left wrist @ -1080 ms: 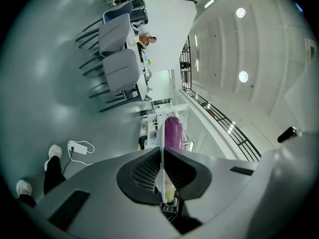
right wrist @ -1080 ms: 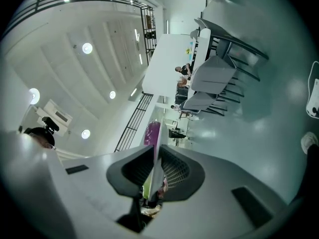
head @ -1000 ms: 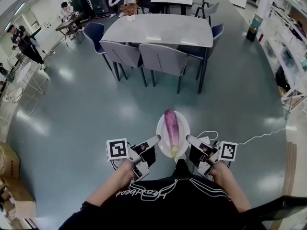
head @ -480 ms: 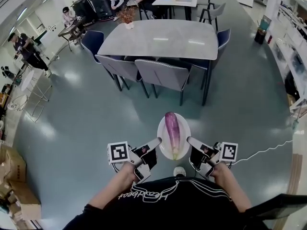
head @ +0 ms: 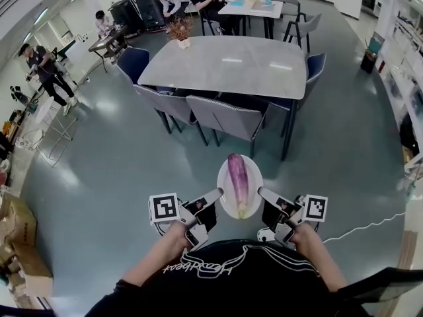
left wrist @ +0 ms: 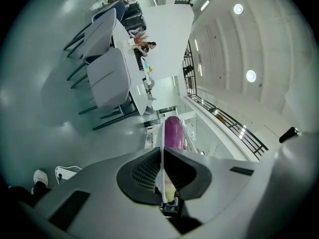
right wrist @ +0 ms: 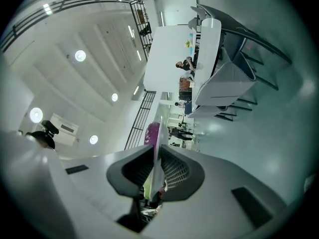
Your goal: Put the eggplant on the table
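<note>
The eggplant [head: 238,180] lies lengthwise down the middle of a white oval plate [head: 254,177]. Its purple end is toward the plate's far rim and its pale green stem end toward the near rim, closest to the person. The plate is carried in the air over the grey-green floor [head: 112,157], with a gripper at each side. The left gripper [head: 215,195] has its jaws drawn nearly together on the plate's left rim. In the left gripper view that rim shows as a thin white line pinched between the two ribbed black pads, and the eggplant rises just past the jaw tips on the plate's upper face. The right gripper [head: 262,193] is clamped the same way on the right rim. In the right gripper view the plate's edge runs straight between the pads, and the purple end shows beyond it. Neither pair of jaws touches the eggplant, which rests between the two grippers and apart from both, borne only by the plate. Both grips sit on the nearer half of the rim, so most of the eggplant reaches forward of the jaw tips. The grey table [head: 228,65] stands well ahead of the plate, with grey chairs [head: 221,117] pushed in along its near edge.
</note>
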